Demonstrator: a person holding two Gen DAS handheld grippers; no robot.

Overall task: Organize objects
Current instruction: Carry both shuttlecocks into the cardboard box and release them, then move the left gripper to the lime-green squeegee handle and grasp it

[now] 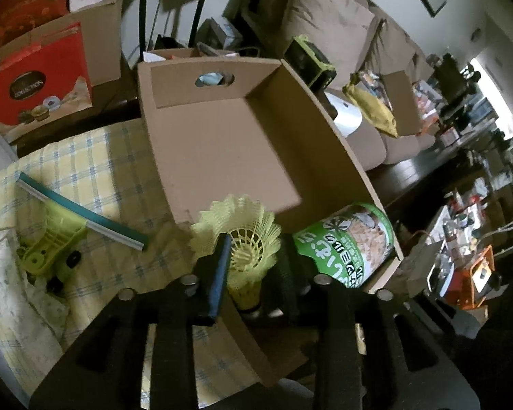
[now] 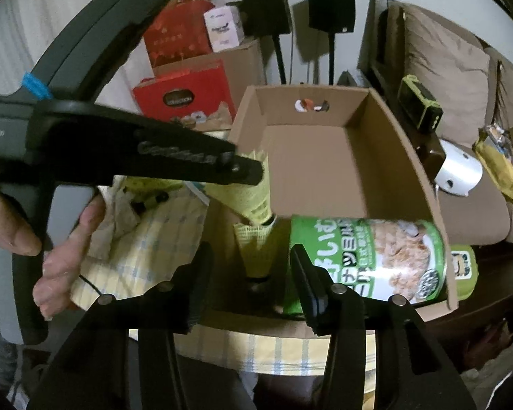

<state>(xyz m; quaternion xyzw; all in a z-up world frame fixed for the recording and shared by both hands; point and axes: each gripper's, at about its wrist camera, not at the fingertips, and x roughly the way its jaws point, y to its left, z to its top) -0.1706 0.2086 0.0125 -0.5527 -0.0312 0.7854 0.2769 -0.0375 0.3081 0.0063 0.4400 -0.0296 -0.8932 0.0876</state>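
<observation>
Here the left tongs are closed on a yellow shuttlecock, gripping its mesh skirt, held just above the near end of the cardboard box. Light, springy plastic; the skirt crushes easily, the cork end is firmer. Right tongs gape open, holding nothing. A green can lies in the box beside it.

A yellow-green plastic shuttlecock hangs at the near edge of the open cardboard box, skirt flared toward the far side. A green-labelled can lies on its side in the box's near right corner.
</observation>
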